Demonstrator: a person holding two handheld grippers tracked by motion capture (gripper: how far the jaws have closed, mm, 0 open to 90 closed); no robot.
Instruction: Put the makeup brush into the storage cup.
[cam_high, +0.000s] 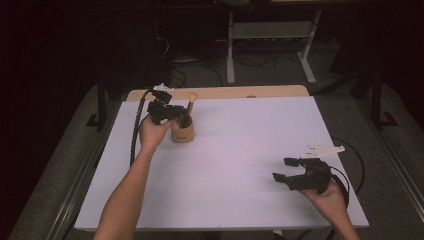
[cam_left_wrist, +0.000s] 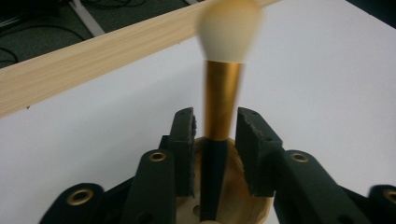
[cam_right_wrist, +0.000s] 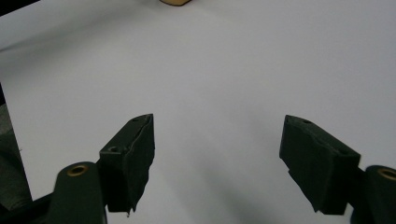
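1. Nearest the person, at the right front of the white table (cam_high: 235, 165), the right gripper (cam_high: 286, 170) rests in the person's hand with its jaws spread wide and nothing between them. In the right gripper view its gripper (cam_right_wrist: 217, 154) looks over bare tabletop.
2. Farther back on the left, the left gripper (cam_high: 177, 112) is held at the top of a round wooden holder (cam_high: 183, 133) that stands on the table near the far left part of the sheet.
3. A makeup brush (cam_high: 191, 102) stands upright in that holder, its pale head pointing up.
4. In the left gripper view the brush (cam_left_wrist: 222, 100) rises between the two jaws of the left gripper (cam_left_wrist: 215, 133): its gold ferrule sits in the gap, and a sliver of space shows on each side, so the pads are released from it rather than pressing.
5. The brush's dark handle goes down into the holder (cam_left_wrist: 233, 200).
6. Beyond the holder runs the table's wooden edge strip (cam_high: 270, 91).
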